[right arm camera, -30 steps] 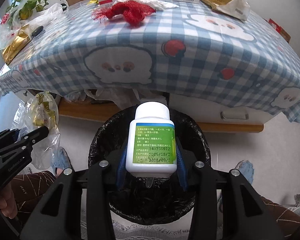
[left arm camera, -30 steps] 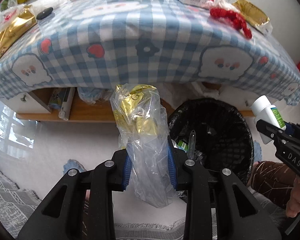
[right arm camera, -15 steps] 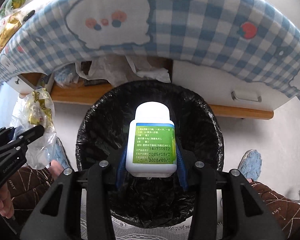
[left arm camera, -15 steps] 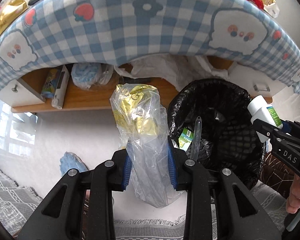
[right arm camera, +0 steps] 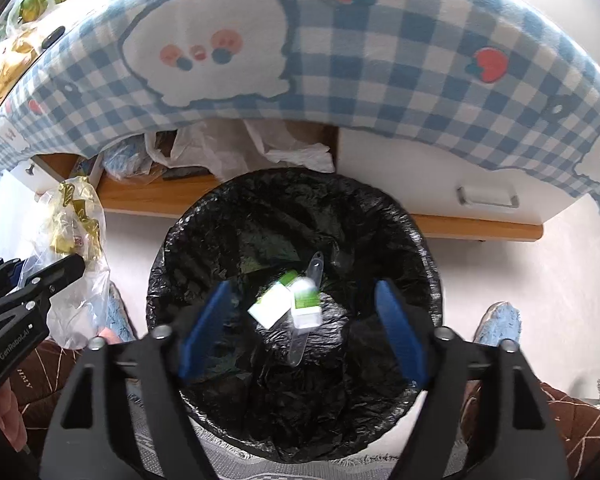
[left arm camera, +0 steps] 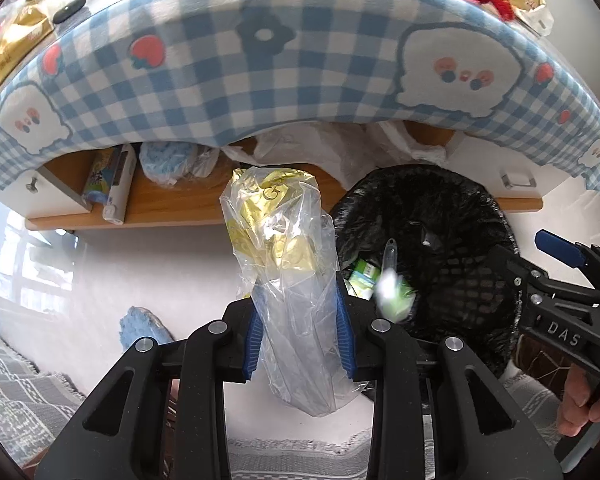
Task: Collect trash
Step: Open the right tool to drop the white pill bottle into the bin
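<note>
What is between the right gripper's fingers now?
Nothing held. In the right wrist view the right gripper has just opened; the blurred white bottle is below in the bin.

Blue-and-white checked tablecloth (right arm camera: 380, 92) with ghosts and strawberries drapes over the table. Below it, a wooden shelf (left arm camera: 172, 208) and a white drawer (right arm camera: 460, 184) with a metal handle. Pale floor (left arm camera: 140, 264), daylight glaring at the left, grey patterned rug (left arm camera: 16, 384) at the bottom edge.
</note>
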`<state>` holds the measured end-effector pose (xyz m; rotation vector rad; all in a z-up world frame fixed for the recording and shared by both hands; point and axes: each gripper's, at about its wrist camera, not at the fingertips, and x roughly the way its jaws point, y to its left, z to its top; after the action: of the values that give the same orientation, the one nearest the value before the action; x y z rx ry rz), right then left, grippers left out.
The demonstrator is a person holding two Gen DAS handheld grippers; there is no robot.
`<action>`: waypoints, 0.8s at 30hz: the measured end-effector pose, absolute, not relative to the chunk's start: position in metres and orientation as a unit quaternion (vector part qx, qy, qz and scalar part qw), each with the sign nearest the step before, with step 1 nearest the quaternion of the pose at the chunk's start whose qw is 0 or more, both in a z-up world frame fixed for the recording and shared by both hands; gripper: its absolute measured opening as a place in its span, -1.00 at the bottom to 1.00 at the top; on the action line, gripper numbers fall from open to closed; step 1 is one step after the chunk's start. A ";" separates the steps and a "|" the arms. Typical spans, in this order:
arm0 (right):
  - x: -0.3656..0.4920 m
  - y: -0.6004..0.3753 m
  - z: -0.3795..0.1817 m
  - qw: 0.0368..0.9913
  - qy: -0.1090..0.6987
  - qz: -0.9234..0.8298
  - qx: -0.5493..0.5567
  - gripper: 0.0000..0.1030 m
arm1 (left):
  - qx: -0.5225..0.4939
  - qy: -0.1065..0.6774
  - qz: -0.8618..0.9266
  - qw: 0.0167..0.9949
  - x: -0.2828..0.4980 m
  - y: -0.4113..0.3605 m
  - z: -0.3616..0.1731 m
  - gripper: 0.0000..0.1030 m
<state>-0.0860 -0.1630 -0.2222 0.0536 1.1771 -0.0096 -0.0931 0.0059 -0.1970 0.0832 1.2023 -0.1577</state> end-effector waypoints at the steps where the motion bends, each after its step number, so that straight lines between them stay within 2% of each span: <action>1: -0.086 -0.166 -0.220 0.832 0.554 -0.007 0.026 0.64 | 0.042 0.564 -0.076 0.821 -0.093 0.002 -0.196 -0.41; 5: -0.082 -0.185 -0.207 0.837 0.546 -0.021 0.027 0.83 | 0.047 0.564 -0.083 0.820 -0.094 -0.016 -0.191 -0.41; 12: -0.082 -0.229 -0.200 0.834 0.549 -0.043 0.040 0.85 | 0.054 0.571 -0.092 0.814 -0.090 -0.047 -0.190 -0.40; 24: -0.089 -0.293 -0.224 0.812 0.578 -0.076 0.031 0.85 | 0.060 0.595 -0.095 0.796 -0.084 -0.095 -0.215 -0.40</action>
<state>-0.0888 -0.2927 -0.2244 0.0669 1.2336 -0.1620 -0.0837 -0.0949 -0.2153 0.1292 1.2788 -0.2043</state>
